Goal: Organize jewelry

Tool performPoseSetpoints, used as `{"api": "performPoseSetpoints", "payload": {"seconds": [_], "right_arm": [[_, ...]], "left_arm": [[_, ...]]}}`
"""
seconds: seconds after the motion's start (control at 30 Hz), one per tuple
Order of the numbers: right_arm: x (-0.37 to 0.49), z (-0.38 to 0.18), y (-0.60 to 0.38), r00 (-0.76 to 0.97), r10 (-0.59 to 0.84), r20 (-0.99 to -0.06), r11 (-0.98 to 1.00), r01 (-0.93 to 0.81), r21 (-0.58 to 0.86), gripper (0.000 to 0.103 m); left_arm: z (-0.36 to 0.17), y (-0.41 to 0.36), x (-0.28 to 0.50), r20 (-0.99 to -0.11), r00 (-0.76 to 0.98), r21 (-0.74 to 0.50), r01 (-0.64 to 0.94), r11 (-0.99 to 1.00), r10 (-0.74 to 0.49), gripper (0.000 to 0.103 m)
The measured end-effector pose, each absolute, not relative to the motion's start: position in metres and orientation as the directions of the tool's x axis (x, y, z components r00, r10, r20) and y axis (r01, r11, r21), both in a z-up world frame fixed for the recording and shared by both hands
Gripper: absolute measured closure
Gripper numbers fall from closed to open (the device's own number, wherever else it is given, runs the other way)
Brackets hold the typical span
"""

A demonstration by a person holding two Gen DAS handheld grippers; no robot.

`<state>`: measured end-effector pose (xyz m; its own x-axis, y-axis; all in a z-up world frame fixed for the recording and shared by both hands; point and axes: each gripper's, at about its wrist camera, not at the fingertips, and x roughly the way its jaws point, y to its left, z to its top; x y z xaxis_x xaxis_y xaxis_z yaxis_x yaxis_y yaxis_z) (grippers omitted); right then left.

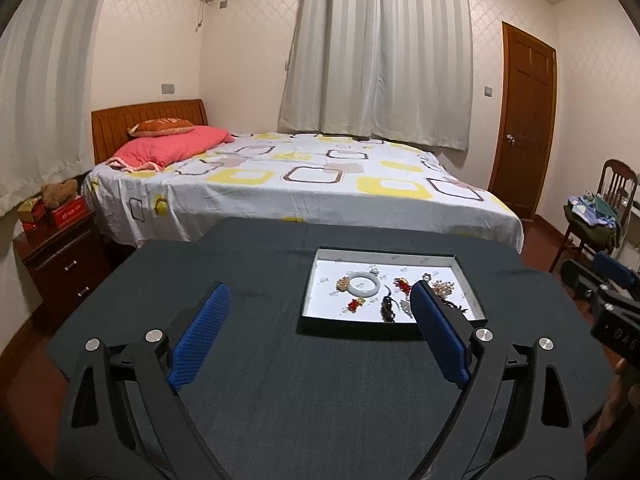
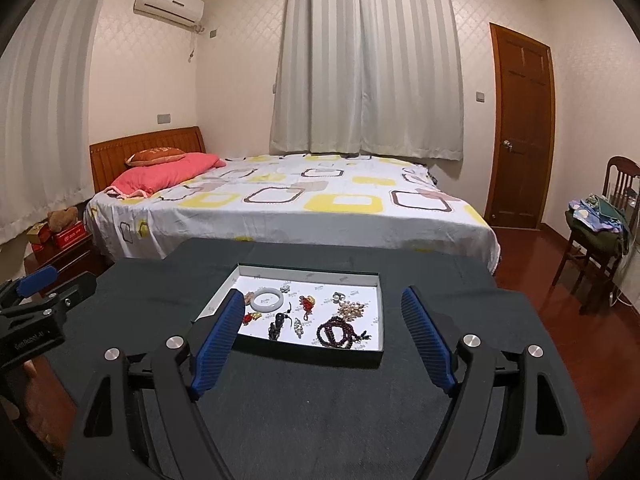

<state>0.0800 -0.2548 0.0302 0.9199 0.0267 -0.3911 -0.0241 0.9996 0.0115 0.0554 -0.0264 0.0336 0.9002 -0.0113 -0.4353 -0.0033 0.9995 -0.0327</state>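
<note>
A shallow open box with a white floor sits at centre frame on dark cloth. Inside lie a pale jade bangle upper left, a coiled dark red bead string lower right, and pearl clusters above it.

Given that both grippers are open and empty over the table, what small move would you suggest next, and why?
Probably ease the right gripper forward and down toward the dark bead bracelet. All the jewelry already lies in the shallow box, that bracelet lies nearest the box's front edge, between the open jaws, and nothing is held. The left gripper is open too.
</note>
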Motion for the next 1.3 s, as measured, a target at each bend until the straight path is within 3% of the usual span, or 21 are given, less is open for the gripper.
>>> {"api": "performPoseSetpoints", "payload": {"seconds": [1.3], "right_arm": [[0.067,0.035,-0.253,0.928,0.023,-0.373,1.000,-0.022,0.009,0.025]], "left_arm": [[0.038,-0.029,0.044,-0.421,0.907,-0.036,-0.002,0.999,-0.013,0.013]]}}
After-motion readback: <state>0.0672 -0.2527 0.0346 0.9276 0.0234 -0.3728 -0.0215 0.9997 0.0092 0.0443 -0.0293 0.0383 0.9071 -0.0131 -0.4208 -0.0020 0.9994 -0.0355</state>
